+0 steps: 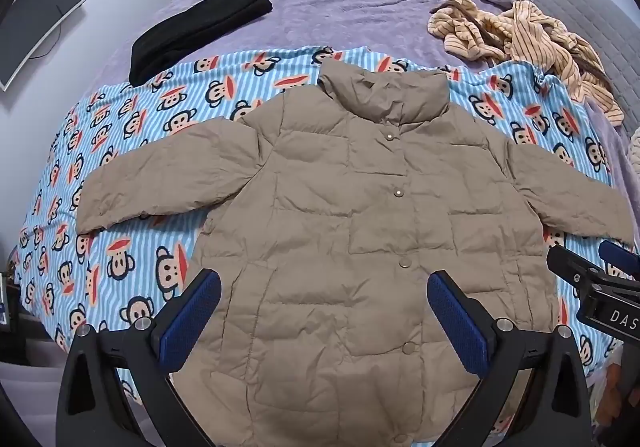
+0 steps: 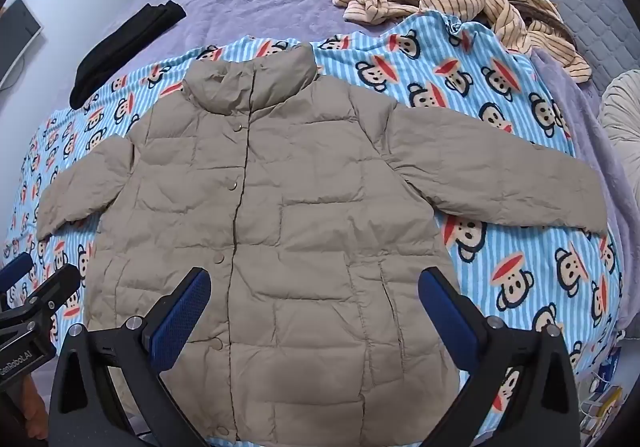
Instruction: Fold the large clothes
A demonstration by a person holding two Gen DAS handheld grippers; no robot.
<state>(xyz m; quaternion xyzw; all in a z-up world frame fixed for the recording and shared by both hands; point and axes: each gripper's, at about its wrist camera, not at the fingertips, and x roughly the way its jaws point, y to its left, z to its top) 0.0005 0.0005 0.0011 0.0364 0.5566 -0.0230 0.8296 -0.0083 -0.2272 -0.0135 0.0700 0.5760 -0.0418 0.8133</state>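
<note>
Purple bedding covers a bed (image 1: 340,3), and on it lies a blue striped blanket (image 1: 120,151) printed with cartoon monkey faces. Spread flat on that blanket is a beige puffer jacket (image 1: 360,231), front side up and snapped shut. Its long axis runs from the collar, which points away toward the far side of the bed, down to the hem, which lies nearest the cameras. Both sleeves stretch out sideways, one to each side, angled slightly toward the hem.

No container shows in either view.

Above the lower part of the jacket hangs the left hand-held gripper (image 1: 324,311), its blue-padded fingers spread wide apart with nothing between them but the fabric below; whether they touch the jacket cannot be told. Beside it, the right hand-held gripper (image 2: 314,307) hangs over the same lower part, toward the pocket side, fingers likewise wide apart and empty.

Farther out, a folded black garment (image 1: 200,31) rests at the blanket's far left edge, and a crumpled tan striped garment (image 1: 520,35) lies at the far right. A monitor (image 1: 36,15) stands against the left wall.
</note>
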